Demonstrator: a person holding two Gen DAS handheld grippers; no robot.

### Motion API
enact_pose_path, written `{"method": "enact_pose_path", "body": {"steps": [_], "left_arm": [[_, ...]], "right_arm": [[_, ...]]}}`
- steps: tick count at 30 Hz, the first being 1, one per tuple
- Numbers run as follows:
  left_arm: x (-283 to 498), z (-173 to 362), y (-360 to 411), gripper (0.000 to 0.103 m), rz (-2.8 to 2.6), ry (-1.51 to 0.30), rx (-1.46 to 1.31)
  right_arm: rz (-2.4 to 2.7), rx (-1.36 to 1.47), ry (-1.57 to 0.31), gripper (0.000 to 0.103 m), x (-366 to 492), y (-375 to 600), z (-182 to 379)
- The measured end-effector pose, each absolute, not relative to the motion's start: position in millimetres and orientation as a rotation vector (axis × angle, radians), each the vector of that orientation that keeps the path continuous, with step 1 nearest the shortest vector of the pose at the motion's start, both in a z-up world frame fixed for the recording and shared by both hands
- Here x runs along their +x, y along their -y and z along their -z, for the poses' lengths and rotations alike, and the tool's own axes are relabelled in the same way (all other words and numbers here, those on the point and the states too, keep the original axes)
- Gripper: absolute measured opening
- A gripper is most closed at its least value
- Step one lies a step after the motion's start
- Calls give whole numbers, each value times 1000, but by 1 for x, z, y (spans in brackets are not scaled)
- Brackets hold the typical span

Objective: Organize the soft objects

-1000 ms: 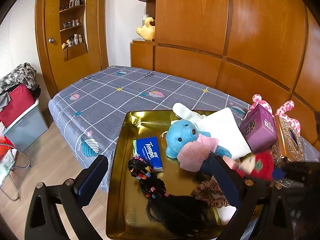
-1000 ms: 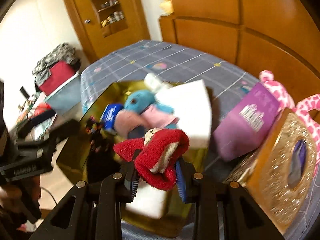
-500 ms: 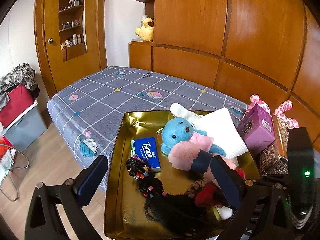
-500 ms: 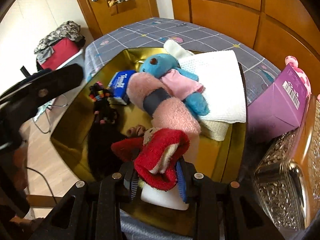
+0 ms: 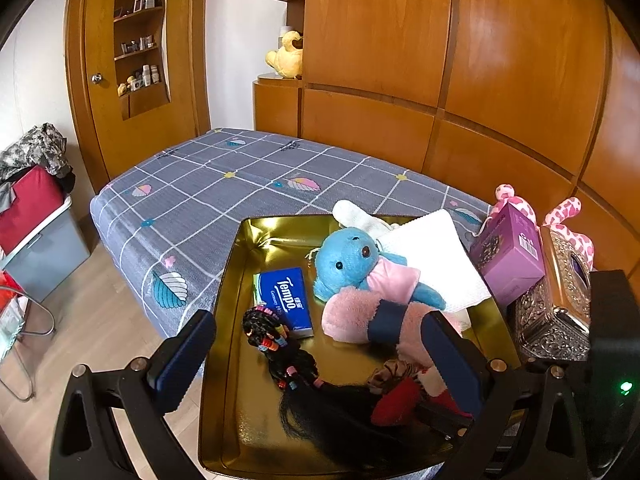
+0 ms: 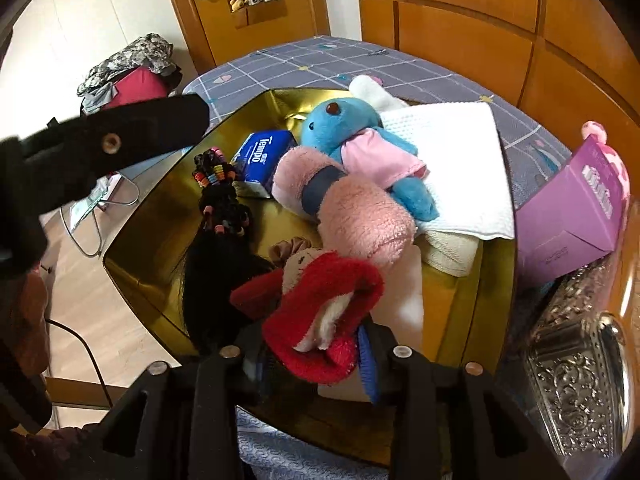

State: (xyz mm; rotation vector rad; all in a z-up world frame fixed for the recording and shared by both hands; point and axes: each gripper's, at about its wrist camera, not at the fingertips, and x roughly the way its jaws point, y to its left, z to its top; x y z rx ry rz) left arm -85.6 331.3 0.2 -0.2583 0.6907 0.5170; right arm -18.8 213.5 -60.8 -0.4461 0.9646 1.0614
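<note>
Lowered since a second ago from above the bed into the gold tray (image 6: pixel 132 276): red plush toy (image 6: pixel 324 320), between right gripper (image 6: pixel 316 356) fingers now opening, blue pads still alongside it. Beside it, black wig (image 5: pixel 340 404), brown scrunchie (image 6: pixel 290 250), pink fleece roll (image 6: pixel 352 216), blue stuffed animal (image 5: pixel 352 260), Tempo tissue pack (image 5: pixel 286 296). Left gripper (image 5: pixel 316 356) spread wide, holding nothing, over the tray.
</note>
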Motion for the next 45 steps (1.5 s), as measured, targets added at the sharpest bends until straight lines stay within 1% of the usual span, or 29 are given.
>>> {"method": "enact_pose_path", "body": {"steps": [3, 4, 6, 8, 10, 18, 23, 30, 45], "left_arm": [[-86, 0, -331, 103, -517, -691, -262], [-86, 0, -331, 103, -517, -689, -263], [-86, -1, -330, 103, -518, -685, -262], [-87, -2, -329, 103, -521, -684, -259], [-87, -3, -328, 103, -519, -679, -261], [-88, -6, -321, 103, -541, -667, -248], [-89, -8, -315, 103, -557, -658, -232], [-88, -9, -305, 103, -541, -659, -222], [-89, -11, -298, 103, -526, -654, -218]], "right_arm": [[-1050, -412, -961, 48, -19, -206, 56], [-1039, -403, -953, 53, -19, -204, 54], [-1023, -387, -941, 60, -17, -199, 49], [-1008, -369, -928, 62, -16, -195, 43], [-986, -345, -911, 66, -15, -189, 38], [-864, -251, -801, 67, -16, -160, 5], [-756, -217, -754, 67, -17, -147, -3], [-649, -192, -725, 67, -18, -132, -5], [-623, -192, -704, 67, -22, -128, -6]]}}
